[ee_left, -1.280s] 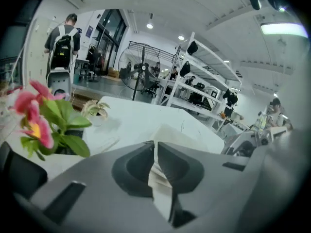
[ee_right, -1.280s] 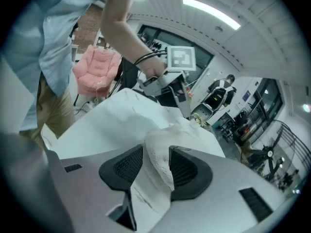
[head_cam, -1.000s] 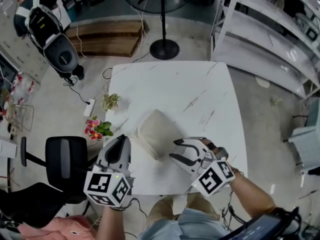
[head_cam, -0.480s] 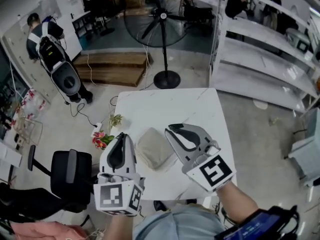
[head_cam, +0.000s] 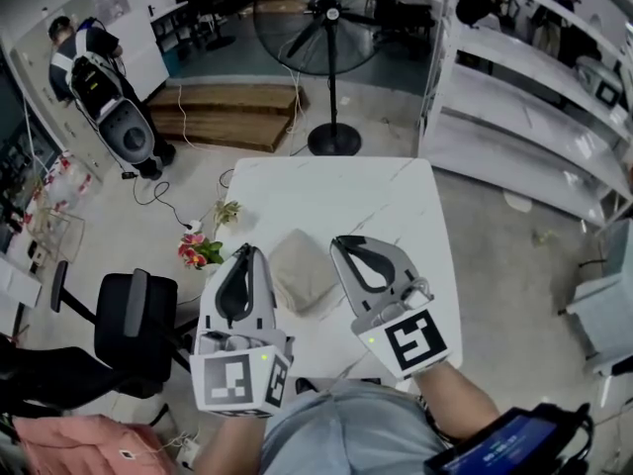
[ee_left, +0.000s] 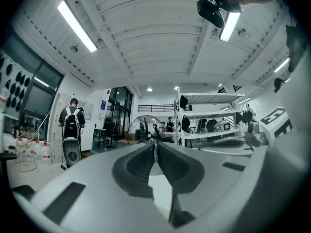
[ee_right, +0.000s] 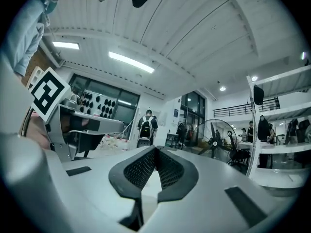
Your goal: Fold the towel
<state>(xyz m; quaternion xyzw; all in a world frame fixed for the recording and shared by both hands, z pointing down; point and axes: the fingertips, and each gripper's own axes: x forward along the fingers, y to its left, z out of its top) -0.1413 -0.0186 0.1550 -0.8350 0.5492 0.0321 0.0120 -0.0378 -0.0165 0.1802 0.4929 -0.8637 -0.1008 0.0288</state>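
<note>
One towel (head_cam: 302,268) lies folded into a compact pad on the single white bench (head_cam: 341,191), in its near-left part. There are two tools. The left tool (head_cam: 247,252) has its jaws pressed together with nothing in them. The right tool (head_cam: 342,242) has just been closing and its jaws now meet at the tips, also on nothing. In the head view the towel shows between the two tools, and neither touches it.

A second ago both tools sat low by the near edge of the bench, the right one with jaws wide apart just beside the towel. Now both are lifted and point out level across the room, and the towel lies where it did.

Around the bench: one pedestal fan (head_cam: 329,16) beyond the far edge, one black office chair (head_cam: 134,317) and one bunch of flowers (head_cam: 197,253) on the floor at the left, white shelving (head_cam: 514,97) at the right, and a person (head_cam: 71,40) at the far left
</note>
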